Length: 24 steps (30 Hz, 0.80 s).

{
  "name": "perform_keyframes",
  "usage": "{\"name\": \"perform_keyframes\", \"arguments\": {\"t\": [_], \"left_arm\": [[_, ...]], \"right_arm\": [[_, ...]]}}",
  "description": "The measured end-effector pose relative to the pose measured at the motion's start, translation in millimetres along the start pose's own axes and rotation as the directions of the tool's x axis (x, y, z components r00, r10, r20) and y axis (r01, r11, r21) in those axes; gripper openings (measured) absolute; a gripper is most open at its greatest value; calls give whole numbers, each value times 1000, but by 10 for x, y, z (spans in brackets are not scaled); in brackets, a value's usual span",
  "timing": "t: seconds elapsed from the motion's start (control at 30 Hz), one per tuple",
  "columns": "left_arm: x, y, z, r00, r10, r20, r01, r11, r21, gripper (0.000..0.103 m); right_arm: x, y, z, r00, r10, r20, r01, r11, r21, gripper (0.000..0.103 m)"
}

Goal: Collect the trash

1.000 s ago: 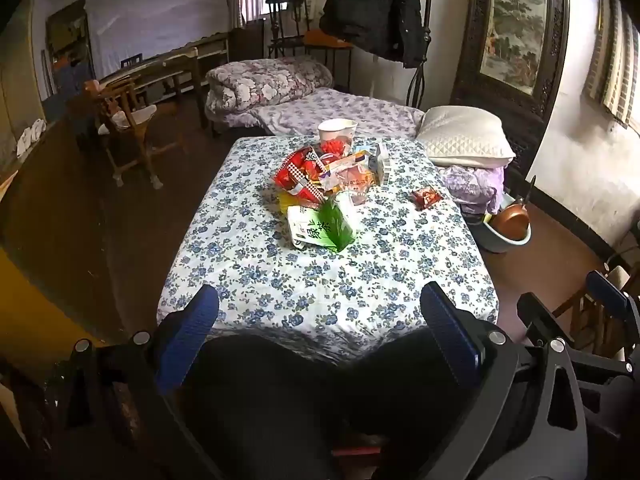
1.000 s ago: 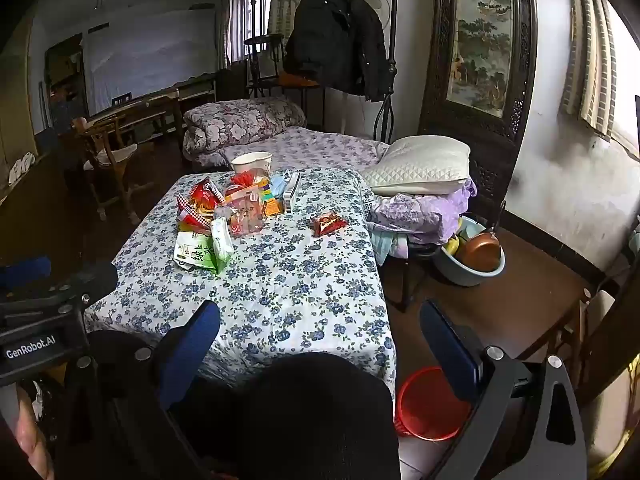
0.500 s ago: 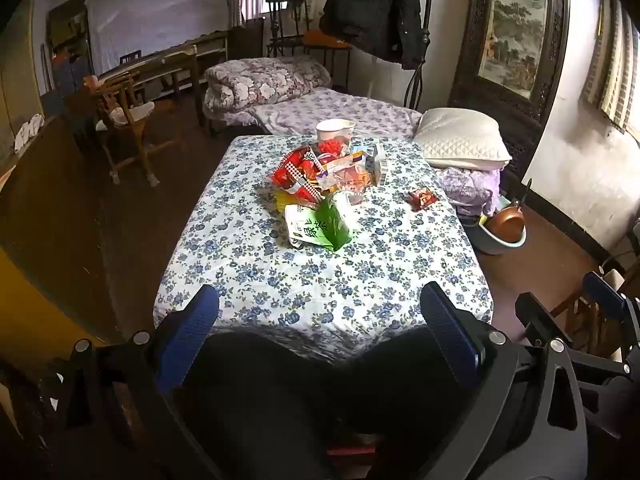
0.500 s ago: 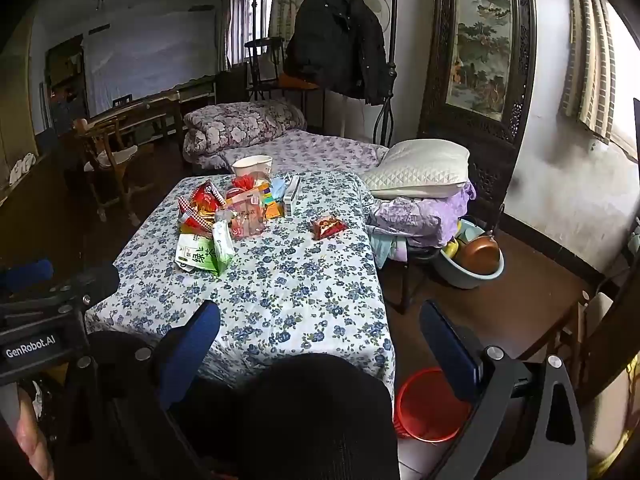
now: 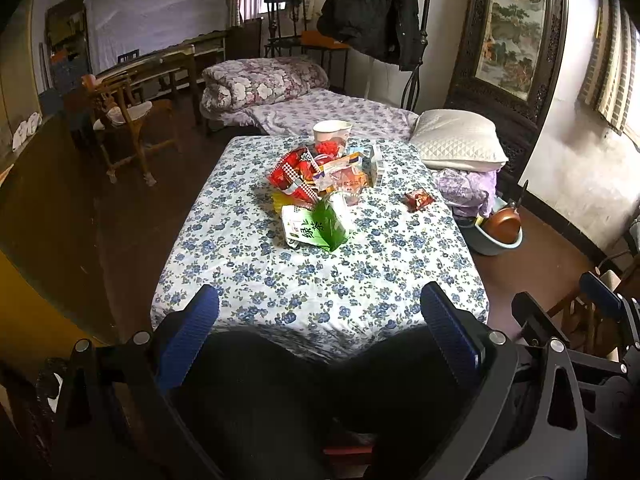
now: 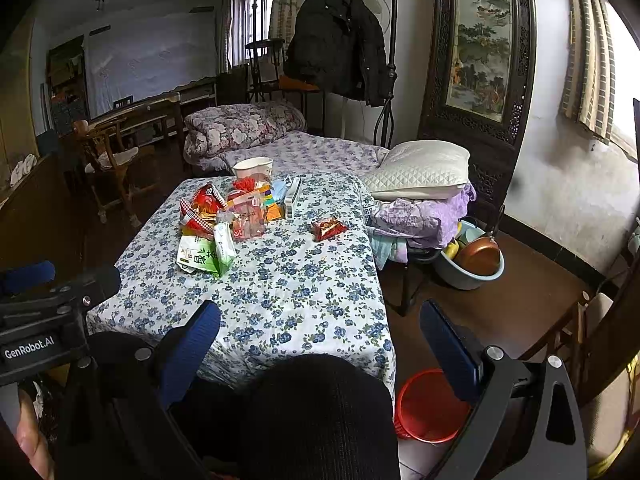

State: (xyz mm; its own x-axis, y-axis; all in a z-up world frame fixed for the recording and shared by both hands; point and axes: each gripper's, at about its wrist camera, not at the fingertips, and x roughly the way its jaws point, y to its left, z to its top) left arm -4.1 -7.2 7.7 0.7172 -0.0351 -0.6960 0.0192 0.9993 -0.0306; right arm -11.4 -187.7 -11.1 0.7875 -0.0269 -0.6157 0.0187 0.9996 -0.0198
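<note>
A pile of snack wrappers [image 5: 320, 176] lies mid-table on a blue-flowered cloth [image 5: 320, 280], with a green tea carton [image 5: 316, 226] at its near side and a paper cup [image 5: 332, 132] behind. A small red wrapper [image 5: 419, 199] lies apart to the right; it also shows in the right wrist view [image 6: 329, 228]. A red bin [image 6: 430, 404] stands on the floor by the table's near right corner. My left gripper [image 5: 320, 332] and right gripper [image 6: 320, 344] are both open and empty, held short of the table's near edge.
A bed with a pillow [image 5: 456, 142] and a rolled quilt [image 5: 260, 80] lies behind the table. A basin with a copper pan [image 6: 474, 262] sits on the floor at right. A wooden chair [image 5: 124, 120] stands at left. A coat [image 6: 340, 48] hangs on a rack.
Both views have shifted only slightly; the grippers stay open and nothing on the table has moved.
</note>
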Motion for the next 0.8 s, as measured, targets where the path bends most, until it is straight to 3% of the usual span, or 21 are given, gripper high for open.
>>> {"name": "perform_keyframes", "arguments": {"t": [0.8], "left_arm": [[-26, 1, 6, 1000, -6, 3, 6, 1000, -5, 96]], "right_arm": [[-26, 0, 1, 1000, -1, 6, 1, 1000, 0, 97]]}}
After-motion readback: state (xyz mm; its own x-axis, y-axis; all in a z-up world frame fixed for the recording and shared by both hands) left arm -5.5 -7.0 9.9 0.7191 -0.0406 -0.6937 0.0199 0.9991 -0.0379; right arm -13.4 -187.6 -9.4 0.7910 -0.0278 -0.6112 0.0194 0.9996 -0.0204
